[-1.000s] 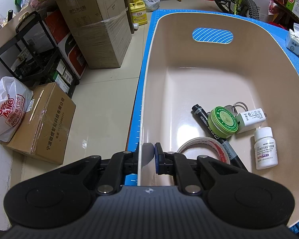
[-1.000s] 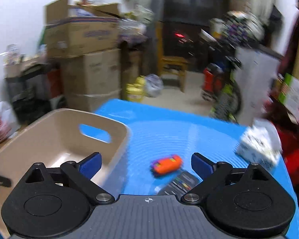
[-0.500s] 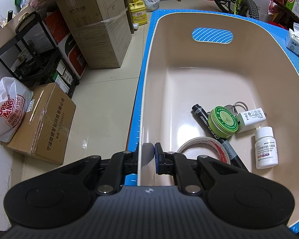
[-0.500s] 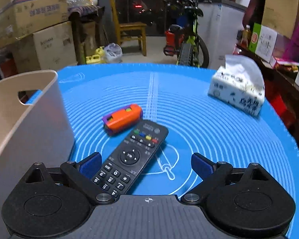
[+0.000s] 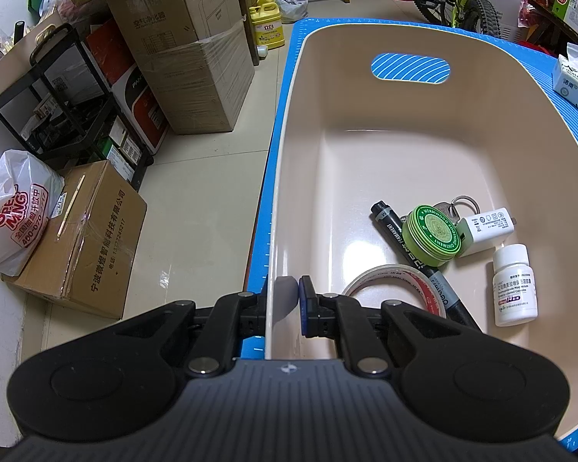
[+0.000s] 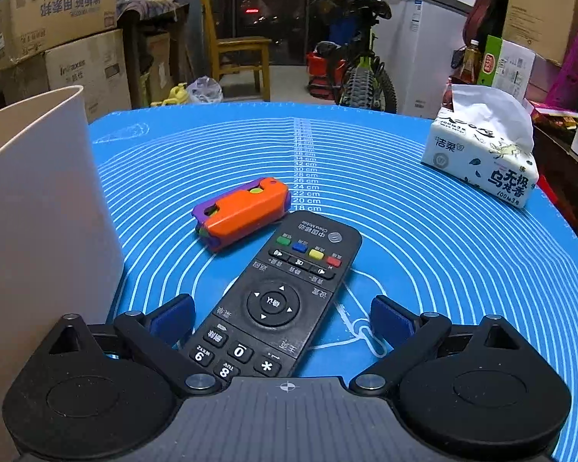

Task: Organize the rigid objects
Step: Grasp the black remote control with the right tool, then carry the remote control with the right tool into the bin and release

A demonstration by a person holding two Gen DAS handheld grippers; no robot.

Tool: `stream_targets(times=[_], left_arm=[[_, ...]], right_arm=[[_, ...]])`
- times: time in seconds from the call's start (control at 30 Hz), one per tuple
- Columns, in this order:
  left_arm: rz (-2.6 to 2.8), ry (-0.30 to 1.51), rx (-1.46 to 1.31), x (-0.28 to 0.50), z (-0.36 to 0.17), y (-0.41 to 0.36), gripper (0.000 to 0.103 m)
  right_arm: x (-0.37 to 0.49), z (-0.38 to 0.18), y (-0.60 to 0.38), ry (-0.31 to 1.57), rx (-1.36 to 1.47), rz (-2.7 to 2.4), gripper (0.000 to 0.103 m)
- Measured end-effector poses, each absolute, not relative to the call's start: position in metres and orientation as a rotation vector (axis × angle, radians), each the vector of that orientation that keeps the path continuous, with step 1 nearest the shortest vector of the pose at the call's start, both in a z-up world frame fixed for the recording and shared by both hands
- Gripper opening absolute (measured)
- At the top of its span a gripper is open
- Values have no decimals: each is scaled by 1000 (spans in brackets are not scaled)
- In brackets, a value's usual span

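The left tool [image 5: 287,296] pinches the near side wall of the beige bin [image 5: 416,165], one finger outside the wall and one inside. The right tool [image 6: 283,317] is spread wide, low over the blue mat [image 6: 424,238] on the counter. The near end of the black remote [image 6: 277,300] lies between its two blue pads, and neither pad touches it.

The remote lies flat with its buttons up. Its long side runs away from the tool and leans a bit to the right, with the colored buttons at the far end. Just past that end is an orange and purple toy [image 6: 244,213], lying across the view, with its right end a little farther away.

Only the left view looks down into the bin. There, bunched on the right side, are a roll of tape [image 5: 385,281], a black marker [image 5: 416,261] pointing up and to the left, a round green tin [image 5: 431,236], a white charger [image 5: 485,231], some keys [image 5: 460,204] and a white pill bottle [image 5: 514,285] lying on its side.

Only the right view shows the remote and the toy. It sees the bin just as a plain wall on the left. A tissue pack [image 6: 481,154] sits far off on the right of the mat.
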State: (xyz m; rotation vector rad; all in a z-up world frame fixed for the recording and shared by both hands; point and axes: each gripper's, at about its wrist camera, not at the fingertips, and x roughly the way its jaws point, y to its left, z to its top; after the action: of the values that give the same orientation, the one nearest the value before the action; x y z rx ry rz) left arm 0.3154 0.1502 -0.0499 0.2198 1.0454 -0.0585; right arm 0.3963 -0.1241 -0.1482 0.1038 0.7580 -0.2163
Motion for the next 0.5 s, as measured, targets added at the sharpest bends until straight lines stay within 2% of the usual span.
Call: stream_targets(times=[0.1, 0.17, 0.27, 0.4, 0.5], left_arm=[[-58, 1045, 223, 316, -49, 150, 13], [-58, 1045, 222, 316, -49, 150, 13], [-58, 1045, 223, 315, -49, 150, 13], [-59, 1045, 221, 316, -49, 150, 13], [-60, 1044, 221, 315, -48, 150, 13]], right_arm=[[391, -148, -121, 739, 105, -208, 91], [388, -145, -117, 720, 90, -171, 73], [387, -143, -114, 722, 80, -152, 62], [385, -139, -121, 724, 98, -153, 55], [379, -137, -123, 707, 70, -141, 55]])
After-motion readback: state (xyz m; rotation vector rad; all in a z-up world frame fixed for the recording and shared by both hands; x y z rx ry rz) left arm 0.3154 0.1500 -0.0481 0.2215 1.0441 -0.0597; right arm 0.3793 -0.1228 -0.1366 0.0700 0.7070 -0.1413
